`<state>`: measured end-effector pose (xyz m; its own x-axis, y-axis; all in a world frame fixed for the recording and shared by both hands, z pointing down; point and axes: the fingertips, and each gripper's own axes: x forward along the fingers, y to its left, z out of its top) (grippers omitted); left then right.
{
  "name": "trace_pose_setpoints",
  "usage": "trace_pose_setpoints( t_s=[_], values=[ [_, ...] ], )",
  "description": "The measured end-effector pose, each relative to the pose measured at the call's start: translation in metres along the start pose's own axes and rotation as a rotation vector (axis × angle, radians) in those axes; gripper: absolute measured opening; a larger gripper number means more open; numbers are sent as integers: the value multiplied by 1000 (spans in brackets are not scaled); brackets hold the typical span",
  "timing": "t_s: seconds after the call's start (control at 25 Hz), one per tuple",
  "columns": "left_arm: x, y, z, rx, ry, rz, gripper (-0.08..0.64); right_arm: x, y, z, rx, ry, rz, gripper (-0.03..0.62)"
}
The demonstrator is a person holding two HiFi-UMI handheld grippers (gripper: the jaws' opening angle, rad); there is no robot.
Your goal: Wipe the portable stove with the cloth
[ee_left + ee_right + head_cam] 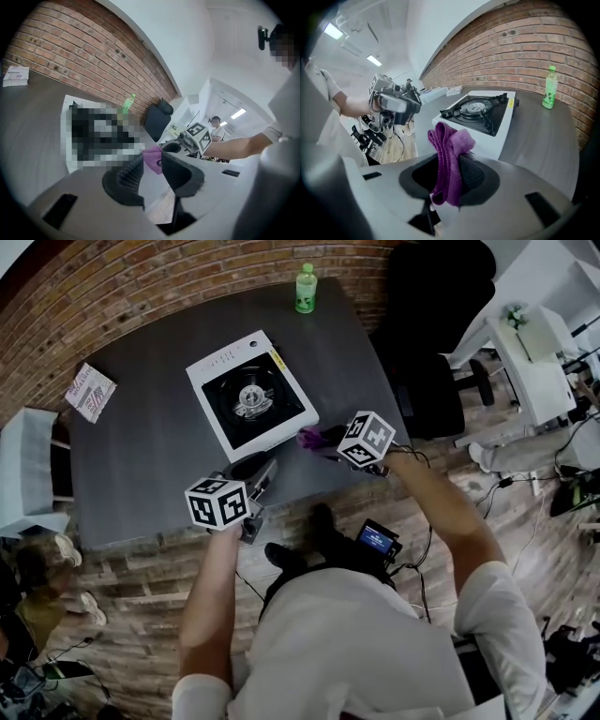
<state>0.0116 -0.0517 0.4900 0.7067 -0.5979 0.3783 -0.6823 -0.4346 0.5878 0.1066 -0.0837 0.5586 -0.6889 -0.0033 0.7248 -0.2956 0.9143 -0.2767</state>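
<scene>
Right gripper, cloth between its jaws, beside the portable stove.

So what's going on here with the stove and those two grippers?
A person stands at the table holding a gripper in each hand. The right gripper is shut on a purple cloth, held just off the near corner of the portable stove. The left gripper hangs open and empty over the table's near edge. Wiping hasn't begun, it seems.
</scene>
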Motion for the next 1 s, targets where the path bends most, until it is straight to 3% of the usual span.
trace_pose_setpoints(
  t_s=[0.16,0.44,0.64,1.0],
  values=[
    [-19,10,-3,-19,-30,6,126,17,18,30,-2,-24,-18,118],
    [-53,29,-5,-47,-85,39,126,61,53,82,21,-55,32,118],
    [-73,40,-9,-71,-113,60,124,92,63,98,38,-12,29,118],
    [-84,47,-14,-93,-136,70,124,109,41,101,211,52,-33,118]
  ],
)
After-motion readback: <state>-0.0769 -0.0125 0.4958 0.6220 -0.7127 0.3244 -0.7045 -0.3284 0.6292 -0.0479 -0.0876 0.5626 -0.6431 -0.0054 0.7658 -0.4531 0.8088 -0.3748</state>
